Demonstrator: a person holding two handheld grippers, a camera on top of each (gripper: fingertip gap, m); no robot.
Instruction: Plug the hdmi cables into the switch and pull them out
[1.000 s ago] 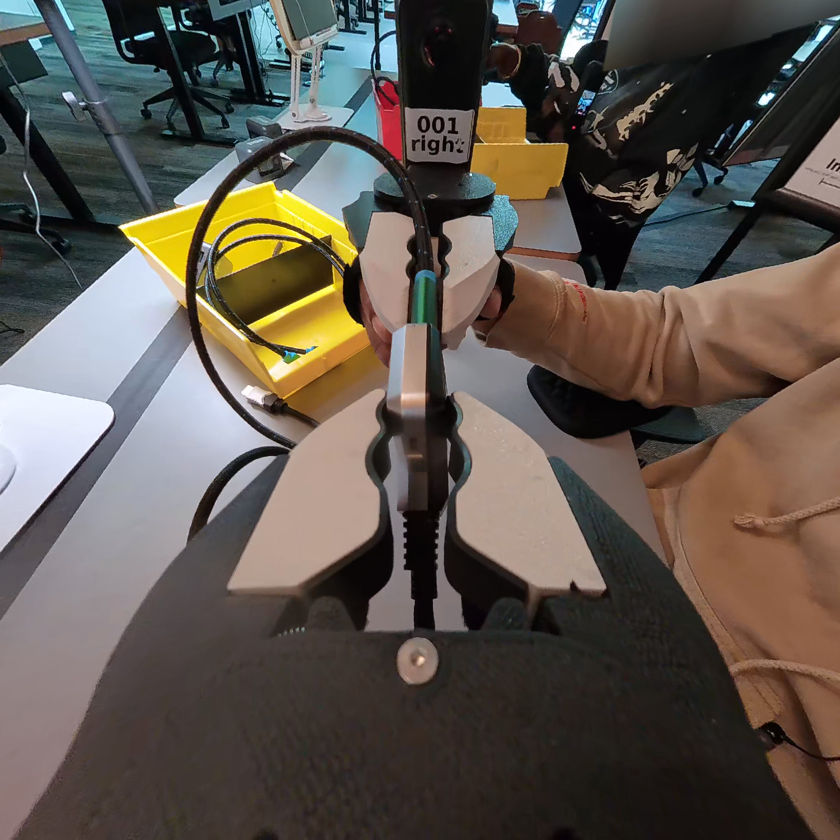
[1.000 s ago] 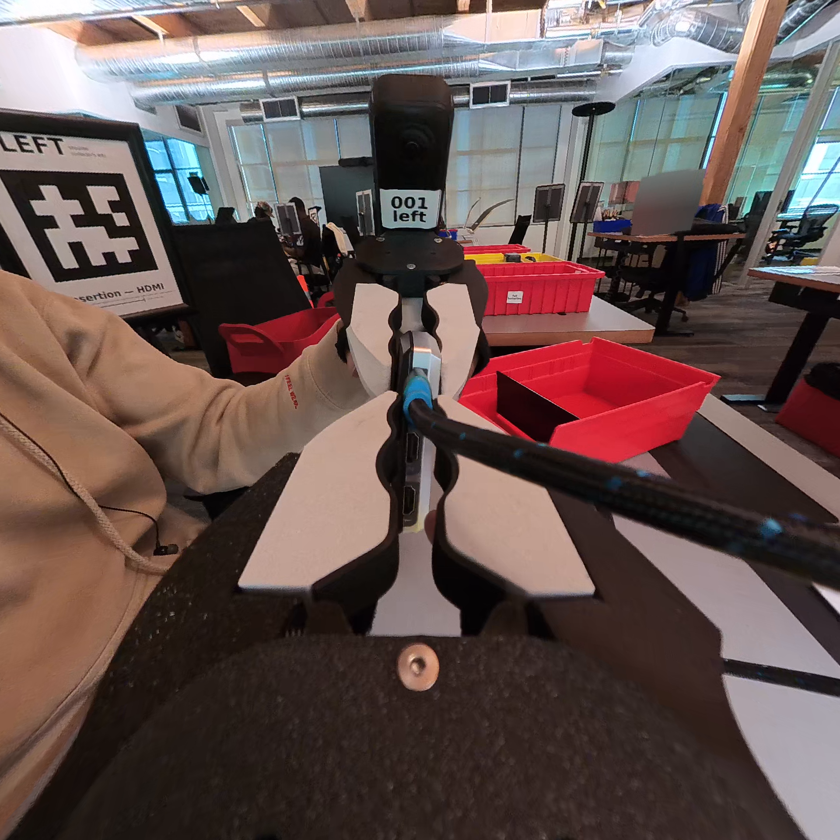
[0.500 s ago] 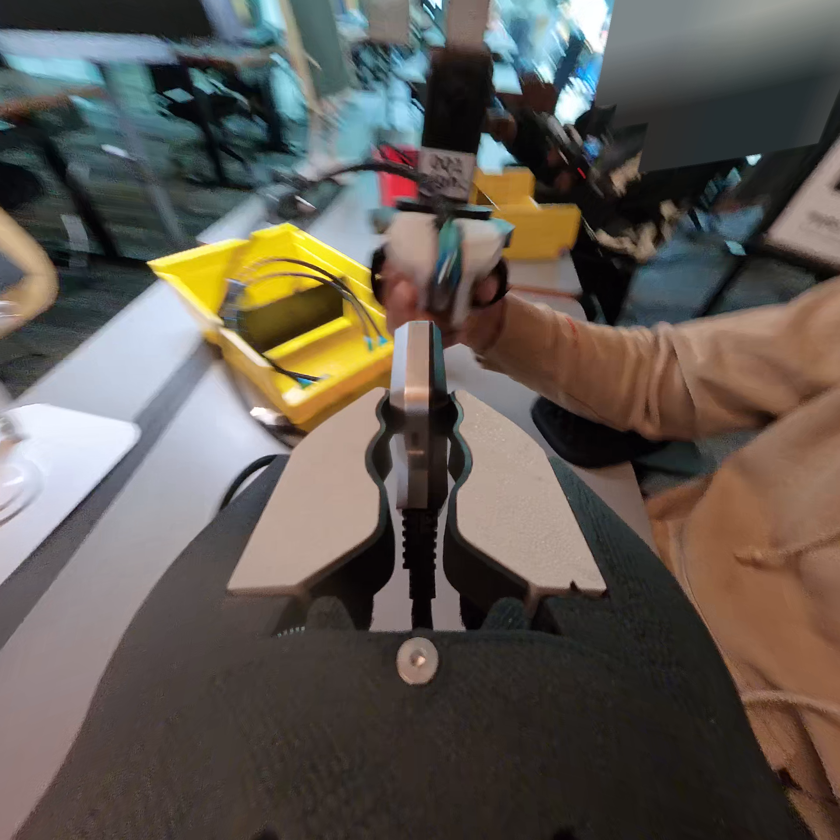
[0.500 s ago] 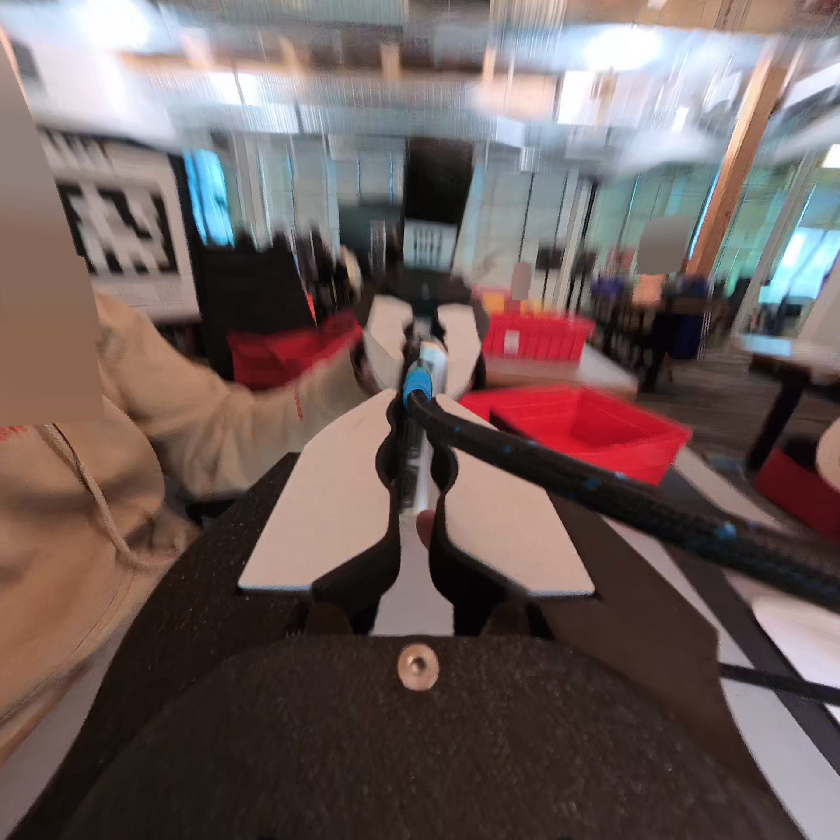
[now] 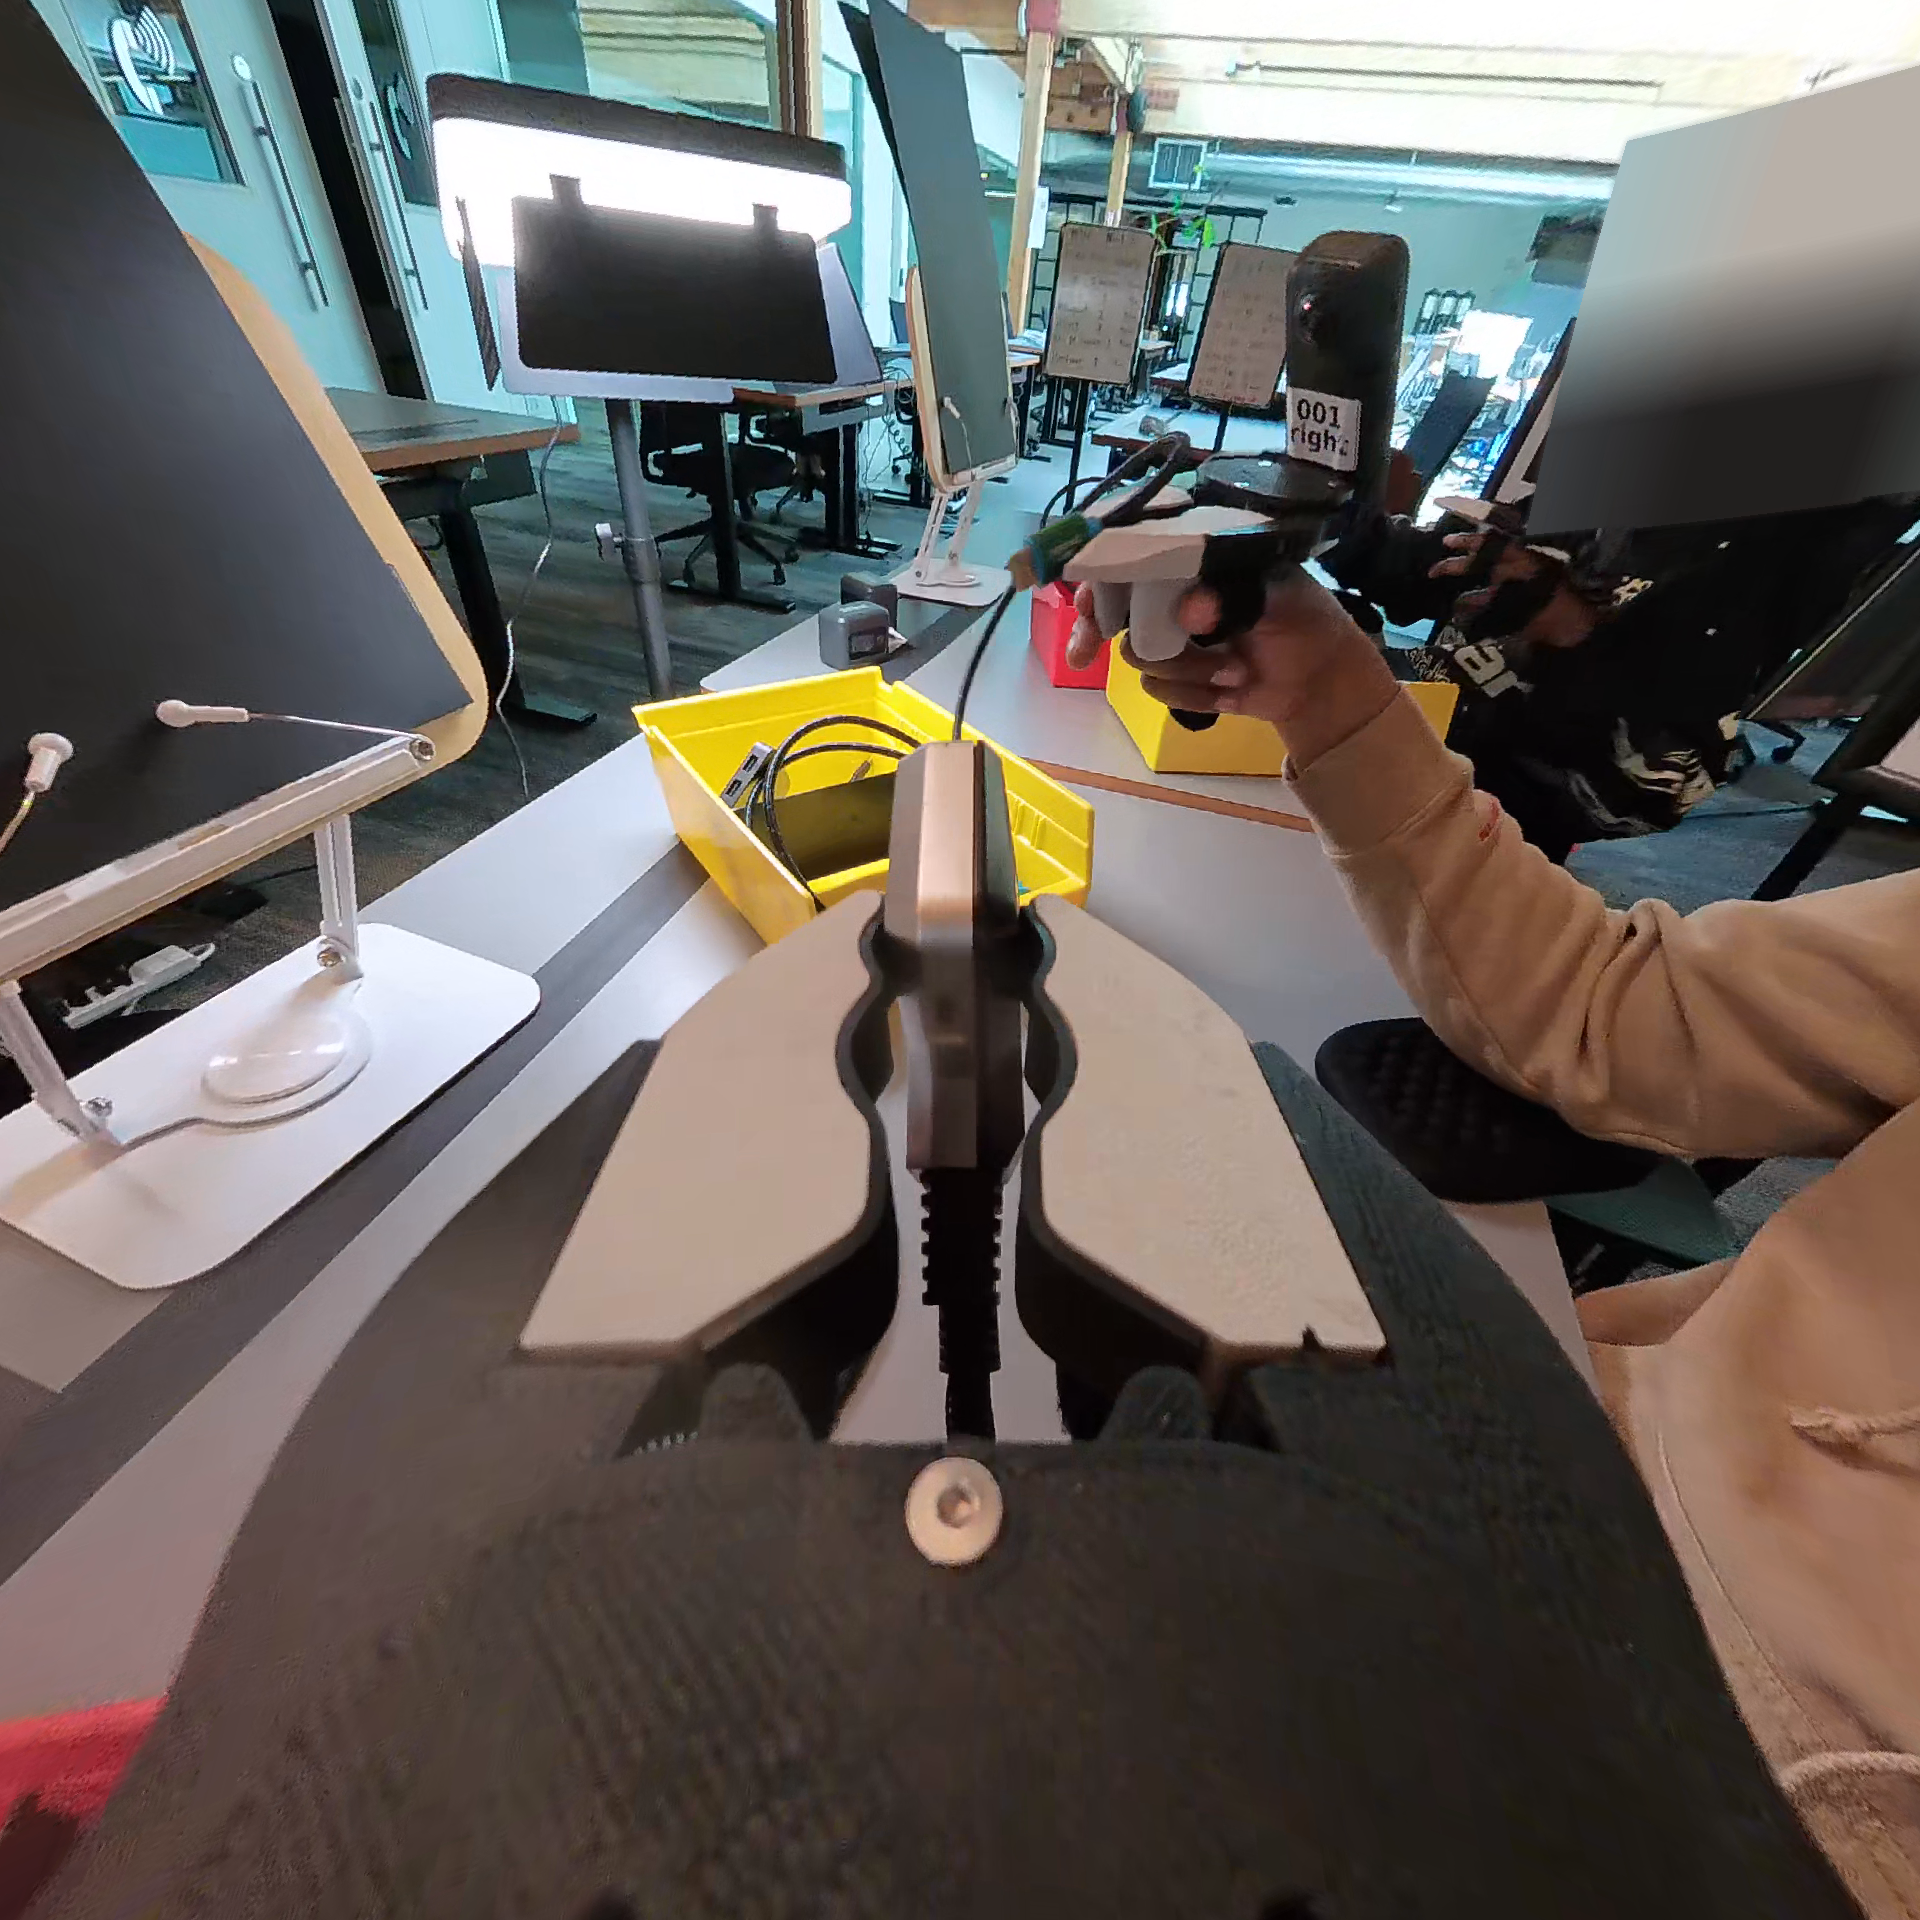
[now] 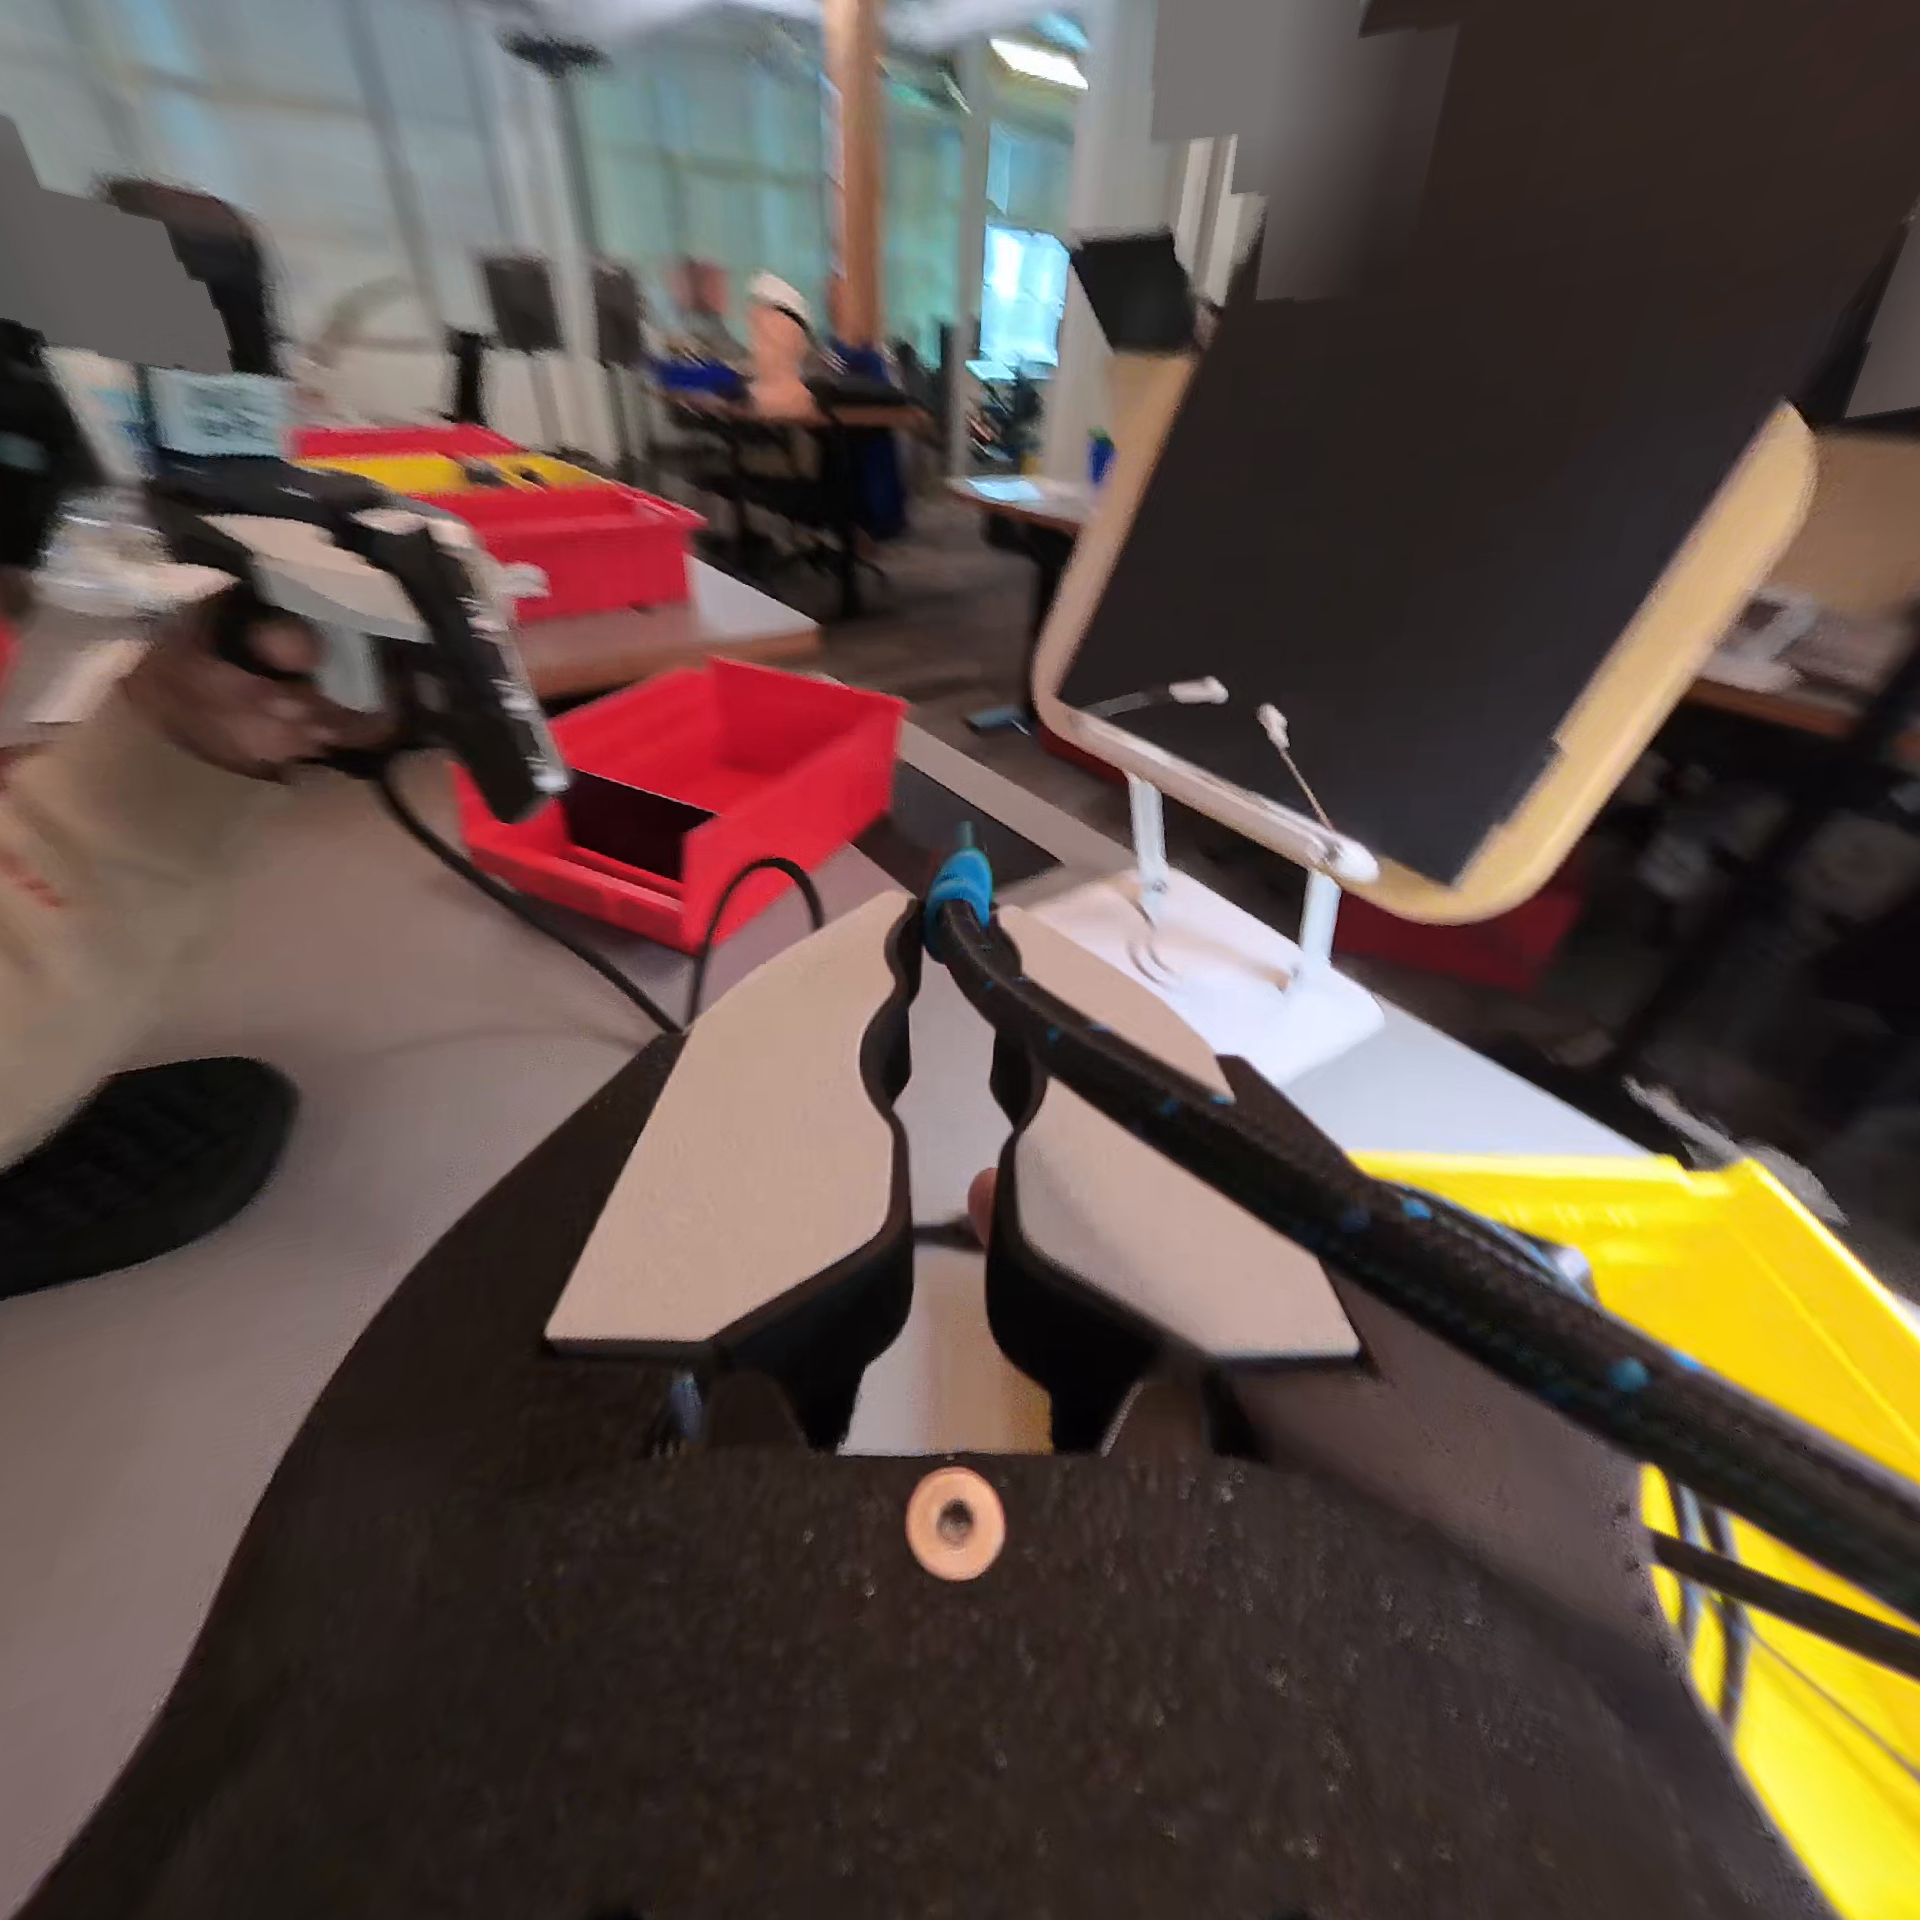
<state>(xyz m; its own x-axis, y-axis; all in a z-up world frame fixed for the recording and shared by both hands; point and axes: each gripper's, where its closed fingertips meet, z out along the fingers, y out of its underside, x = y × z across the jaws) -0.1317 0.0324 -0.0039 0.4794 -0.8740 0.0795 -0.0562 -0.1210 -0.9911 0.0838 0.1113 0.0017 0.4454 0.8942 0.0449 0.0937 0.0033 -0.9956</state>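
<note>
Switch (image 5: 951,935) in left tool (image 5: 954,1023), cable (image 6: 1247,1132) apart.

- Left wrist view: sharp, evenly bright; a glowing lamp panel (image 5: 634,192) blows out to white glare.
- Right wrist view: motion blur smears the far left gripper (image 6: 488,665) and background.
- Both views: wide-angle bending at edges; soft shadows on the counter (image 5: 1226,894).
</note>
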